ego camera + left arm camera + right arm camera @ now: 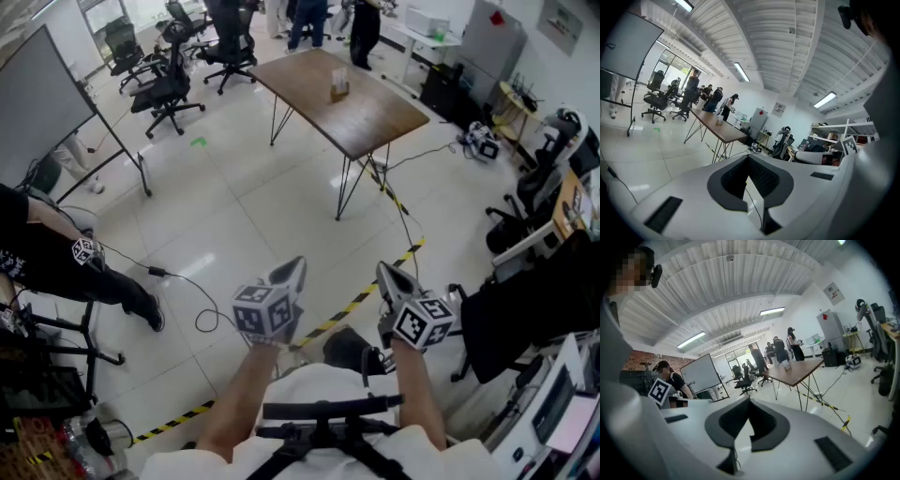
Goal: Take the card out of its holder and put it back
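A small card holder (339, 87) with a card upright in it stands on a brown table (309, 89) far ahead across the room. It also shows small in the left gripper view, as the card holder (718, 122), and in the right gripper view, as the card holder (787, 365). My left gripper (292, 267) and right gripper (386, 272) are held side by side in front of my chest, well short of the table. Both point towards it. The left gripper (748, 157) has its jaws together, with nothing between them. So does the right gripper (750, 399).
Yellow-black tape (356, 302) and cables (187, 281) cross the tiled floor between me and the table. Office chairs (169, 89) and a whiteboard (42, 112) stand at the left. A person (56, 262) sits at the left. A black chair (525, 314) and desks fill the right.
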A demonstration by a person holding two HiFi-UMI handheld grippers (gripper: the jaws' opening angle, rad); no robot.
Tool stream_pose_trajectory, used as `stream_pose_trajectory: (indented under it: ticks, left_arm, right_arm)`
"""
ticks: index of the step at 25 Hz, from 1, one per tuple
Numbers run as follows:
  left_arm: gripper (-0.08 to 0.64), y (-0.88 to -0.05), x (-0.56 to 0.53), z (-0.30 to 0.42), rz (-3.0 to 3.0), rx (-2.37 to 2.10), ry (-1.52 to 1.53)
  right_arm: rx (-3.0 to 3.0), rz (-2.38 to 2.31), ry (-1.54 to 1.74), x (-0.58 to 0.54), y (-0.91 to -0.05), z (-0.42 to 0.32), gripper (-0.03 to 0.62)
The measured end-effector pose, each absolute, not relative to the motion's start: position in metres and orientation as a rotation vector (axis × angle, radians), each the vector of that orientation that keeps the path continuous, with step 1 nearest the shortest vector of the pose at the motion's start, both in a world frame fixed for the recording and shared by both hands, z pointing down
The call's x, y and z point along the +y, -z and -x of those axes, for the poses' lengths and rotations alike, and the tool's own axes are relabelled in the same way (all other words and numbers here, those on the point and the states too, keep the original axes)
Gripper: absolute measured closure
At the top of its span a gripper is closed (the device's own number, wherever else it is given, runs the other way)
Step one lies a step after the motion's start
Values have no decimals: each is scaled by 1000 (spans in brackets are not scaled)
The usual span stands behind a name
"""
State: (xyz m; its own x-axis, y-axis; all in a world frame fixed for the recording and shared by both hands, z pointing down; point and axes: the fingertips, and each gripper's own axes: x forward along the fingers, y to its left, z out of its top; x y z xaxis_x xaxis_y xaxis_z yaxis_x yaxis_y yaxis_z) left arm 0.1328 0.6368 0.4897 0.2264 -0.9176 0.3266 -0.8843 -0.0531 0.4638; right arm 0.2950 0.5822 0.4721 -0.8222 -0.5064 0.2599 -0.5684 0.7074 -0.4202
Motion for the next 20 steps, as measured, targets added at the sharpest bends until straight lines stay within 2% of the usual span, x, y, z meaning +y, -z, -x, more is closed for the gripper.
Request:
stream_pose_trajectory:
  ticks: [11,20]
  left_arm:
    - [560,-505,596,-91,-1871,-1678,96]
    - [560,-514,490,-47,-1880,-1681,49]
  right_arm:
    - [-2793,-850,-879,531,-493,-256,583]
    - [-2806,-834,-906,428,-503,-205,583]
